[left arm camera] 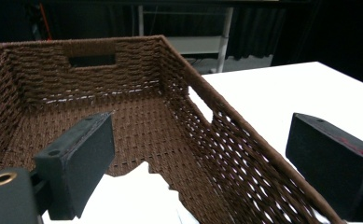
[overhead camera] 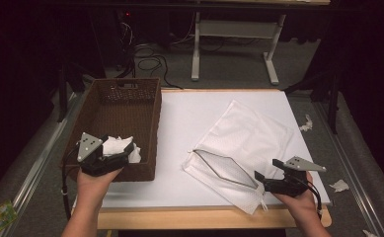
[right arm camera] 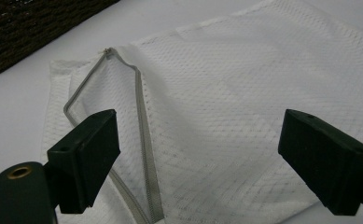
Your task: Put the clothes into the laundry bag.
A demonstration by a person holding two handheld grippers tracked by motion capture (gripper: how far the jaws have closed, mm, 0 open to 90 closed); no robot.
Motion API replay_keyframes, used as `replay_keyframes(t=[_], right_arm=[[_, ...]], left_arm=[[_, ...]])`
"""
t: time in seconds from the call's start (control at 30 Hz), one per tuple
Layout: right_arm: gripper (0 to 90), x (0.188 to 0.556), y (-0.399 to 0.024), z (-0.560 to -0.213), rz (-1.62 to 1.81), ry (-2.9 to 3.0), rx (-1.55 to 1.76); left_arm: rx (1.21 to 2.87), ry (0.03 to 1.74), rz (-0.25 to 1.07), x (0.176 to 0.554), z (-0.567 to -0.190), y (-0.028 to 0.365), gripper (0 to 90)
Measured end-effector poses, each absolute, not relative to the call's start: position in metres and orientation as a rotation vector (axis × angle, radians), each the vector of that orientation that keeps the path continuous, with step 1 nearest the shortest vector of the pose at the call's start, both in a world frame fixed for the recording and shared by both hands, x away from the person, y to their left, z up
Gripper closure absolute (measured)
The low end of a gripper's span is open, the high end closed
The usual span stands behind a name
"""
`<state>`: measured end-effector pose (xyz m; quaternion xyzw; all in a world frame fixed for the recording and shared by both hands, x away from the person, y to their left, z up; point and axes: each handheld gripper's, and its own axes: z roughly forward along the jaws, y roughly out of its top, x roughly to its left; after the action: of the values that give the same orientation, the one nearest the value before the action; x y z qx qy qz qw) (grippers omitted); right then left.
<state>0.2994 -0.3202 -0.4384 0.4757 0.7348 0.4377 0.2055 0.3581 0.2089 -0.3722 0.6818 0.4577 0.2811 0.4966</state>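
A brown wicker basket [overhead camera: 150,118] stands at the table's left, with white cloth [overhead camera: 114,146] lying at its near end. My left gripper [overhead camera: 121,154] hovers open over that cloth, its jaws straddling the basket's right wall [left arm camera: 226,144], and the white cloth [left arm camera: 132,198] lies just below. A white mesh laundry bag [overhead camera: 249,138] lies flat on the right half of the table, its grey zipper [overhead camera: 224,170] gaping open. My right gripper [overhead camera: 266,180] is open just above the bag's near corner, jaws wide over the mesh bag [right arm camera: 226,107] beside the zipper [right arm camera: 144,135].
The white tabletop [overhead camera: 189,128] has bare room between basket and bag. Scraps of white paper [overhead camera: 338,185] lie on the floor at the right. A table frame [overhead camera: 229,39] and cables stand beyond the far edge.
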Motion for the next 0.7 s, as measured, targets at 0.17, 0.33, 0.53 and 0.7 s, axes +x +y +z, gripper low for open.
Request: replay_keyframes(t=[0.17, 0.33, 0.53, 0.7], right_arm=[[13.7, 0.298, -0.320, -0.438, 1.237, 2.054, 1.311], [14.1, 0.296, -0.321, -0.435, 1.251, 2.042, 1.290], [14.5, 0.297, -0.319, -0.436, 1.248, 2.055, 1.292], [14.7, 0.296, -0.320, -0.435, 1.255, 2.048, 1.298]], left_arm=[[1.750, 1.156, 0.661, 0.374, -0.360, 0.205, 7.7], [1.839, 1.167, 0.667, 0.384, -0.350, 0.199, 7.4], [1.983, 1.218, 0.638, 0.403, -0.349, 0.198, 7.0], [2.100, 1.294, 0.590, 0.421, -0.352, 0.200, 3.6]])
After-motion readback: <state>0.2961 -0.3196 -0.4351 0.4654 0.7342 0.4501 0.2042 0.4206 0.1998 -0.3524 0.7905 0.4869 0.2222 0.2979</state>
